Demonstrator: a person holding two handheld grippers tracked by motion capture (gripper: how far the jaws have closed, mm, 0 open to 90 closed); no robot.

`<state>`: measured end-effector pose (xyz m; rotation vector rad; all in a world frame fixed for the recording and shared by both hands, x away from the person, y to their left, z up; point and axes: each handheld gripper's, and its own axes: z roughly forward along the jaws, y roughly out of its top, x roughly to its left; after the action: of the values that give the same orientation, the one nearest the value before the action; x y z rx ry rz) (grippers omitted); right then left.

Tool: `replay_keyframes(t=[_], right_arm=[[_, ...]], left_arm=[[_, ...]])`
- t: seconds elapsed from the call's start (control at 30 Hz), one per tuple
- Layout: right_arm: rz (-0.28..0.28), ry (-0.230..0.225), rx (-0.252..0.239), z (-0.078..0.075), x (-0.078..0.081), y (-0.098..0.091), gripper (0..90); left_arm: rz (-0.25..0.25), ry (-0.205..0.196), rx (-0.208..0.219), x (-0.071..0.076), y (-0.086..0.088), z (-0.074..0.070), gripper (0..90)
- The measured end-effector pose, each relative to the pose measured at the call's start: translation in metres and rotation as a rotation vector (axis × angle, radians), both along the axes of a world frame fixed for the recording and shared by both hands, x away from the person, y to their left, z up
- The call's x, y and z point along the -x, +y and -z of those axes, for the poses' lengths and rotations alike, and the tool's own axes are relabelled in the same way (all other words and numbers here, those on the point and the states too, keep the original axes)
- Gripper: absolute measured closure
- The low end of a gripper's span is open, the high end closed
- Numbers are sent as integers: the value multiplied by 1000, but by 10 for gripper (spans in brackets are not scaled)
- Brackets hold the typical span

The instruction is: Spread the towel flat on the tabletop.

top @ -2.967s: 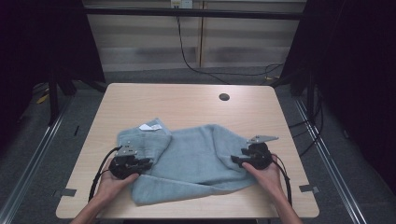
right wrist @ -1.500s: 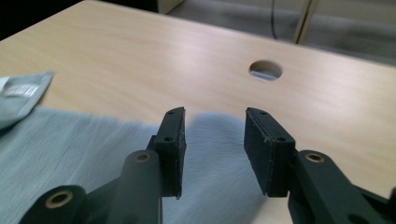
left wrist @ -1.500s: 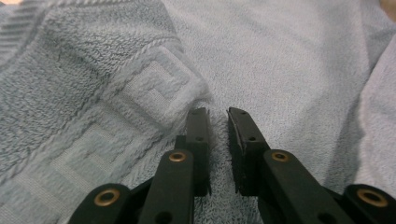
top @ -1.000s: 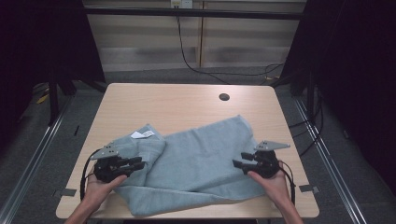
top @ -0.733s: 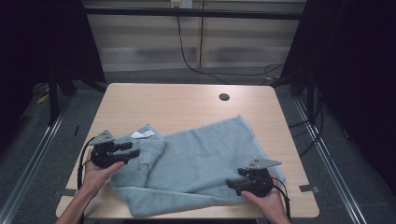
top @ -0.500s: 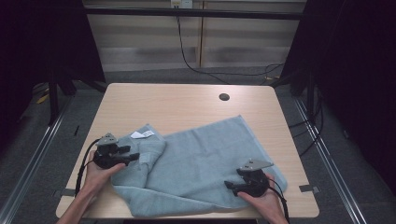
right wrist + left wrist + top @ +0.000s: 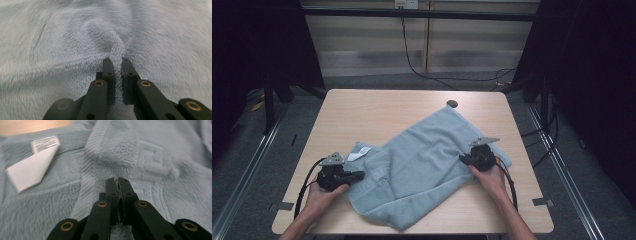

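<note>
A pale blue towel [image 7: 427,165] lay rumpled across the near half of the table [image 7: 377,107], one corner reaching toward a dark hole [image 7: 452,104] by the far edge. A white label [image 7: 30,161] lay on its left part. The left gripper [image 7: 357,176] rested at the towel's left edge; its jaws had just closed, tips together on the pile. The right gripper [image 7: 463,159], on the towel's right part, had just closed too and pinched a raised fold [image 7: 117,52] between its jaws.
</note>
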<state>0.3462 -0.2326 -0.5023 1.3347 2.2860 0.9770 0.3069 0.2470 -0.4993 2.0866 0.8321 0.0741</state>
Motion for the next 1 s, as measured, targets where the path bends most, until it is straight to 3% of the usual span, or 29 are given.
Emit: replay_keyframes(t=[0.1, 0.17, 0.27, 0.3, 0.37, 0.43, 0.53, 0.57, 0.6, 0.73, 0.83, 0.9, 0.97, 1.0], right_arm=[[16, -6, -5, 1, -26, 2, 846], [25, -8, -4, 0, -39, 5, 831], [44, -48, -51, -9, -42, 10, 689], [44, -48, -51, -9, -42, 10, 689], [38, -76, -61, -20, -32, 14, 611], [30, -110, -90, -29, -17, 17, 553], [-12, -133, -123, -39, 8, 23, 544], [-51, -136, -119, -43, 24, 29, 529], [-51, -136, -119, -43, 24, 29, 529], [-138, -112, -134, -45, 45, 44, 539], [-216, -90, -139, -45, 59, 64, 543], [-271, -81, -137, -44, 67, 78, 543], [-310, -72, -137, -42, 74, 92, 543], [-327, -66, -141, -41, 76, 98, 542]], left_arm=[[48, 18, 18, 12, -11, -1, 883], [72, 18, 9, 18, -19, -2, 885], [116, 8, -2, 28, -26, -4, 890], [124, 7, 9, 31, -27, -6, 890], [137, 14, 49, 34, -27, -9, 900], [141, -6, 39, 35, -28, -11, 900], [113, -7, 78, 29, -23, -15, 893], [95, -7, 90, 26, -21, -16, 836], [74, -13, 86, 22, -18, -17, 836], [12, -23, 81, 0, -15, -18, 637], [15, 1, 53, -15, -23, -13, 471], [49, 12, 51, -20, -29, -10, 427], [87, 37, 36, -23, -35, -7, 462], [128, 41, 41, -22, -38, -7, 563]])
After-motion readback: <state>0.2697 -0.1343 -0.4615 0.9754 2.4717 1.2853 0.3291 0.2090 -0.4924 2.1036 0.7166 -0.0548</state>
